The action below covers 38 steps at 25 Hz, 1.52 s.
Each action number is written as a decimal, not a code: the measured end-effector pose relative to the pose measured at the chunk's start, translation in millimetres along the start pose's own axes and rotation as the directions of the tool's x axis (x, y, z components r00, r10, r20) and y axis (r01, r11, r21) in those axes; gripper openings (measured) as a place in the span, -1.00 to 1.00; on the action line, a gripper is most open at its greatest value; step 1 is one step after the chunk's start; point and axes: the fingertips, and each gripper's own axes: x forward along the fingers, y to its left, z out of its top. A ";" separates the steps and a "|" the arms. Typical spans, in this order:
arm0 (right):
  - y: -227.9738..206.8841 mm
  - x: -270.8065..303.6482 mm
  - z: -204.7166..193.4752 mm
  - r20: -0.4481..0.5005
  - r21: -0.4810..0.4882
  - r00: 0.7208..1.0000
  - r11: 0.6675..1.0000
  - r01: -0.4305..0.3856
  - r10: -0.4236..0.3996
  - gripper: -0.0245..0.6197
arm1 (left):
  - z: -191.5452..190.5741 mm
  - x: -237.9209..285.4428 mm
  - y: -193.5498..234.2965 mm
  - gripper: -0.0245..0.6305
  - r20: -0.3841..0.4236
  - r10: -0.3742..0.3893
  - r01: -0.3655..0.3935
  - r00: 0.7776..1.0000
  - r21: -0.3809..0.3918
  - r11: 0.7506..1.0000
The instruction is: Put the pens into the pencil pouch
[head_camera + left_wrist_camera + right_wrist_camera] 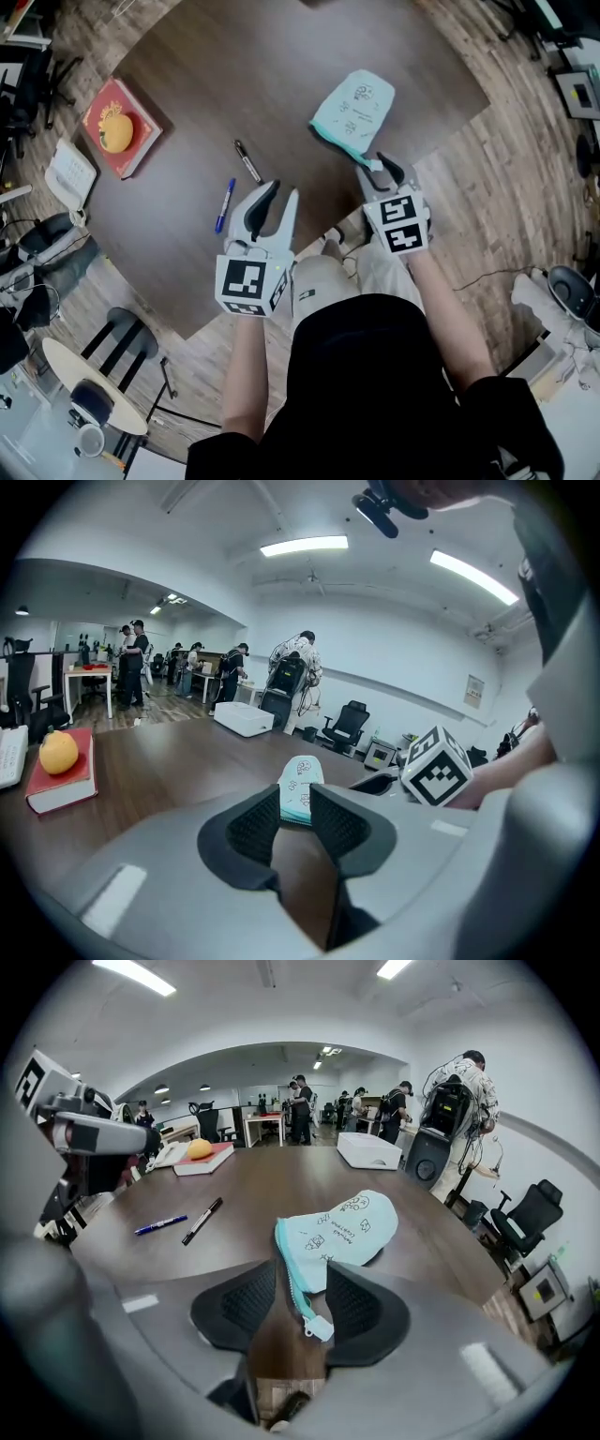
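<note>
Pouch (302, 778) — partly behind left gripper (296, 806) fingers (251, 829).

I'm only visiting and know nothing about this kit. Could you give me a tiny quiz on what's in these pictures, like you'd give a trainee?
1. How many writing tools lie on the table? A one, B two, C three.
2. True or false: the orange fruit sits on the red book.
3. Fill in: the zipper end of the pencil pouch lies between the open jaws of the ____ hand-held gripper.

Key
1. B: a blue pen and a black pen.
2. True.
3. Right: the right hand-held gripper has the zipper end between its jaws, without pressing on it.
</note>
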 end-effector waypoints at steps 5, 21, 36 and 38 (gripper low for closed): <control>4.1 17.2 -10.6 -0.023 -0.024 1.000 1.000 0.004 -0.005 -0.44 | -9.1 4.4 1.1 -0.63 -0.012 0.003 -0.003 1.000 0.002 1.000; 0.7 63.2 -31.1 -0.064 -0.142 0.995 0.988 0.061 -0.070 -0.36 | -41.4 15.3 4.9 -0.63 -0.059 0.023 -0.024 0.998 -0.020 1.000; -9.3 79.7 -40.7 -0.068 -0.207 0.991 0.973 0.103 -0.119 -0.37 | -55.5 15.7 -1.0 -0.63 -0.085 0.034 -0.037 0.996 -0.036 0.999; -9.3 78.7 -40.1 -0.060 -0.196 0.992 0.975 0.101 -0.114 -0.38 | -56.2 15.1 -1.2 -0.63 -0.086 0.035 -0.038 0.996 -0.035 0.999</control>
